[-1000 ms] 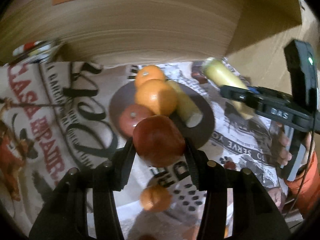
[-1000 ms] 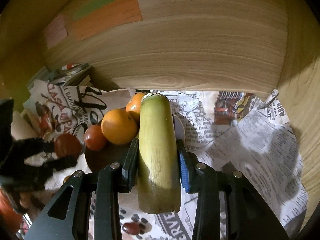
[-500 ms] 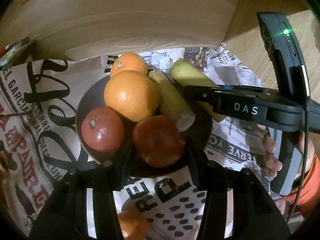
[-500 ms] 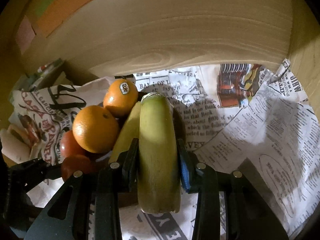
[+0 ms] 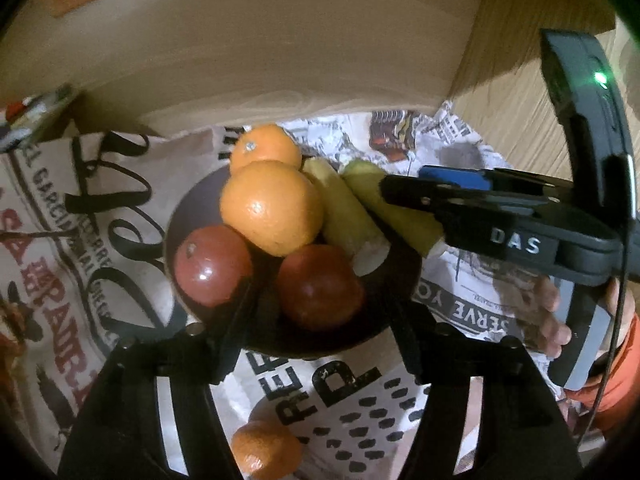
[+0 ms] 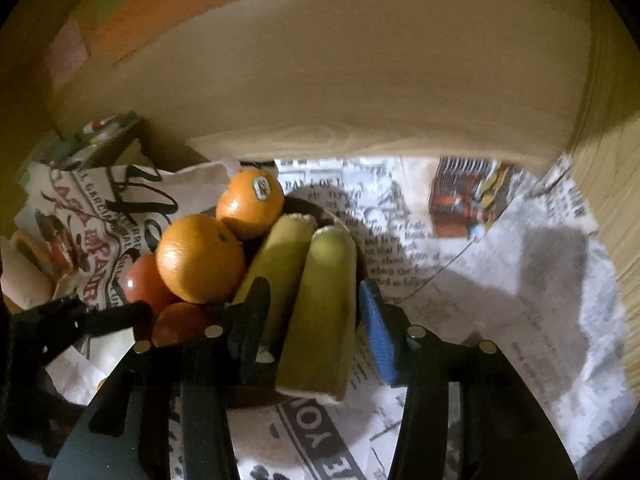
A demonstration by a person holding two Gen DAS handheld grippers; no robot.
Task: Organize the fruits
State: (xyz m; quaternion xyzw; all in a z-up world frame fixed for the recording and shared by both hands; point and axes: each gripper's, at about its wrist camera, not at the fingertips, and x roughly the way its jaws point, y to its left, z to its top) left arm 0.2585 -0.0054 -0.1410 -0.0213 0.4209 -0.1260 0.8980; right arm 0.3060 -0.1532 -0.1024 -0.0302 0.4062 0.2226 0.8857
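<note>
A dark plate (image 5: 200, 204) holds two oranges (image 5: 272, 206), two red apples (image 5: 212, 264) and two yellow-green banana pieces (image 5: 344, 208). My left gripper (image 5: 320, 312) is open, its fingers apart on both sides of the nearer apple (image 5: 320, 288), which rests on the plate. My right gripper (image 6: 316, 312) is open around the right banana piece (image 6: 324, 312), which lies on the plate's rim (image 6: 344, 224); it also shows in the left wrist view (image 5: 460, 200). Both oranges (image 6: 200, 258) and the other banana piece (image 6: 280, 256) show in the right wrist view.
Newspaper sheets (image 6: 500, 300) cover the surface. A small orange (image 5: 264, 450) lies on the paper near me, below the plate. A wooden wall (image 6: 360, 80) with coloured paper notes (image 6: 160, 12) stands behind. A tin (image 5: 32, 112) sits at the far left.
Both grippers have opened. The apple left the left gripper's grip and now sits on the plate; the banana piece left the right gripper's grip and now lies beside the other piece.
</note>
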